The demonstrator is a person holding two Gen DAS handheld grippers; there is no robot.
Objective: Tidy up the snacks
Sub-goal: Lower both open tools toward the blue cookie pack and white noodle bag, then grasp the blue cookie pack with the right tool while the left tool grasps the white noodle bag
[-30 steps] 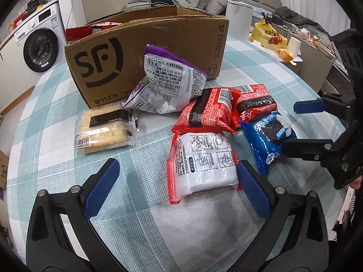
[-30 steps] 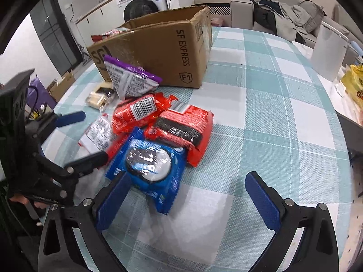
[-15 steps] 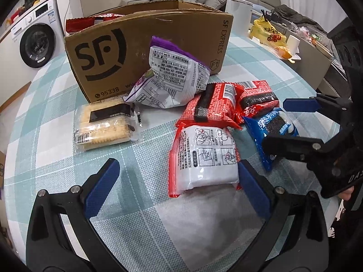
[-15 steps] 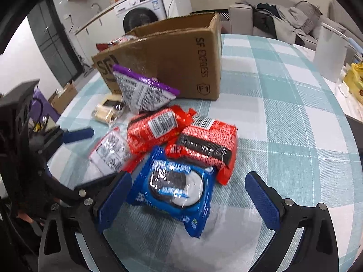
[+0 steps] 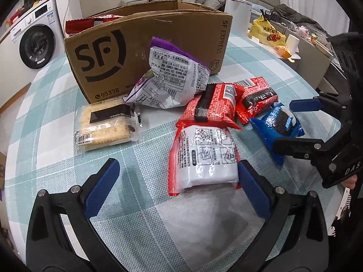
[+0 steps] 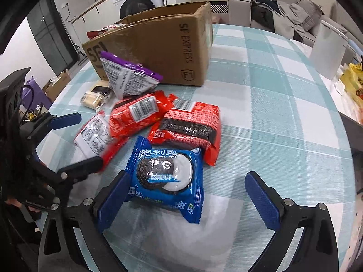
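Note:
Snack packets lie in front of an open cardboard box [image 5: 147,45] [image 6: 158,45] on a checked tablecloth. My left gripper [image 5: 178,190] [image 6: 89,139] is open, its pads on either side of the near end of a white-and-red packet [image 5: 204,156] [image 6: 95,133]. My right gripper [image 6: 188,200] [image 5: 283,124] is open around a blue cookie packet [image 6: 165,176] [image 5: 276,124], whose left edge is beside the left pad. Two red packets [image 5: 211,104] [image 6: 190,127], a purple-topped bag [image 5: 172,79] [image 6: 127,79] and a clear cracker pack [image 5: 104,124] [image 6: 95,96] lie nearby.
Red packaging shows inside the box. A white container [image 6: 326,49] [image 5: 238,9] and a yellow bag [image 5: 267,31] stand at the table's far right. A washing machine [image 5: 36,43] [image 6: 136,2] is beyond the table. Bare cloth lies right of the packets.
Both grippers have moved forward and lower. The right one now straddles the blue cookie packet, and the left one has closed in on the white-and-red packet. The packets have not shifted.

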